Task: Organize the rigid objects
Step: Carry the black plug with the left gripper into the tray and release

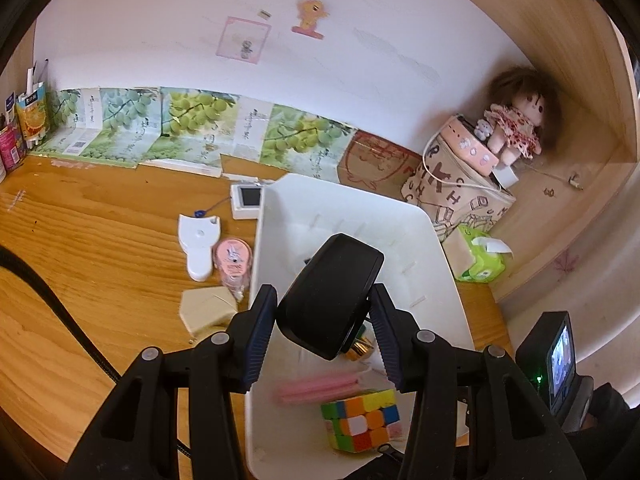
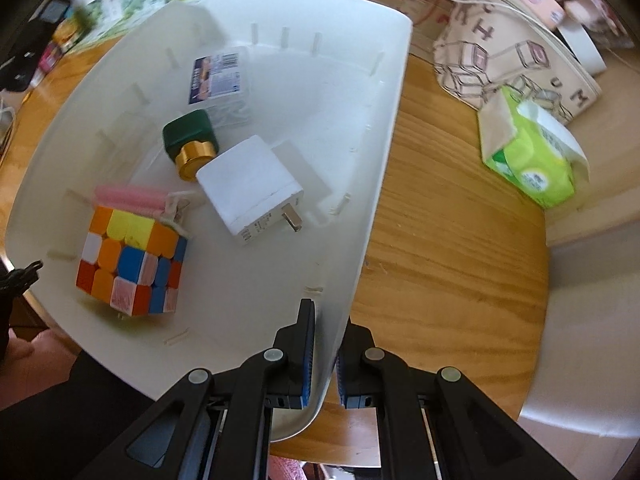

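My left gripper (image 1: 324, 300) is shut on a rounded black object (image 1: 332, 280) and holds it above the white bin (image 1: 444, 280). At the bin's right rim (image 2: 380, 160) my right gripper (image 2: 330, 320) is shut, one finger inside the wall and one outside. Inside the bin lie a colour cube (image 2: 132, 264), a white charger (image 2: 250, 188), a green bottle with a gold cap (image 2: 192, 140), a pink stick-like item (image 2: 128, 196) and a clear labelled box (image 2: 220, 80). The black object hides part of the bin floor in the left wrist view.
Left of the bin on the wooden desk lie a white flat gadget (image 1: 200, 244), a pink round case (image 1: 232, 260), a beige block (image 1: 206, 306) and a small white screen device (image 1: 246, 200). A green tissue pack (image 2: 532, 160), a lettered bag (image 2: 500, 64) and a doll (image 1: 516, 124) stand at the right.
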`<state>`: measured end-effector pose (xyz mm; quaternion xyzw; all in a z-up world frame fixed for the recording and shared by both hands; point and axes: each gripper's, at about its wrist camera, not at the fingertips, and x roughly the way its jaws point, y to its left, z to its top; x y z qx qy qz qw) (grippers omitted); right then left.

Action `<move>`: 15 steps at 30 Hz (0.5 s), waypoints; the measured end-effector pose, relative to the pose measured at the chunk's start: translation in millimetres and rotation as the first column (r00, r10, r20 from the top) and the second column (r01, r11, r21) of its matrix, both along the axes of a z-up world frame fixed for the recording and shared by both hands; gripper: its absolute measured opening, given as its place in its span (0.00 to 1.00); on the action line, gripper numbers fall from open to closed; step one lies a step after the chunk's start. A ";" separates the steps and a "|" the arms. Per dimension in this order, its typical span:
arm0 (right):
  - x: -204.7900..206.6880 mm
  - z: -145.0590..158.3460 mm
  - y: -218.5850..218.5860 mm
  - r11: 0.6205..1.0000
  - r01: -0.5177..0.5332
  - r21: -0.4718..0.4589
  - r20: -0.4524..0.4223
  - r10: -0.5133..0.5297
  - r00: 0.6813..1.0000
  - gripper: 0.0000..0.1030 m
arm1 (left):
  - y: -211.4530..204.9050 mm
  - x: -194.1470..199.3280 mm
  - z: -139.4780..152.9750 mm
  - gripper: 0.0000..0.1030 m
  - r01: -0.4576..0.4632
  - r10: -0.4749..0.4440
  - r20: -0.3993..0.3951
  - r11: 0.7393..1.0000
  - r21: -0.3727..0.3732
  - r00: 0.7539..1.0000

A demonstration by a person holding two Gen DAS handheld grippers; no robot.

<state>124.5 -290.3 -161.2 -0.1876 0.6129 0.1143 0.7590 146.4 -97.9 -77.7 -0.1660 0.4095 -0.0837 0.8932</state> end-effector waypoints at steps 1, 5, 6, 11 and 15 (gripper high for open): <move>0.2 -0.1 -0.4 1.000 -0.011 0.003 -0.001 0.011 1.000 0.08 | -3.9 -0.3 -0.3 0.50 0.002 -0.002 -0.003 1.000 0.004 1.000; -0.9 0.6 1.6 0.997 -0.072 0.016 -0.004 0.072 0.997 0.09 | -21.2 -1.2 -2.9 0.50 0.018 -0.017 -0.022 1.000 0.021 1.000; -1.3 0.7 1.8 0.996 -0.086 0.018 -0.004 0.086 0.996 0.09 | -23.9 -1.4 -3.4 0.50 0.019 -0.018 -0.026 1.000 0.024 1.000; -2.2 0.8 3.2 0.988 -0.150 0.034 -0.007 0.150 0.989 0.11 | -35.6 -2.9 -9.0 0.50 0.006 -0.004 -0.054 0.999 0.032 0.999; -3.8 1.1 2.7 0.981 -0.189 0.046 -0.012 0.190 0.982 0.13 | -40.8 -6.2 -12.6 0.50 -0.012 0.014 -0.068 0.999 0.032 0.998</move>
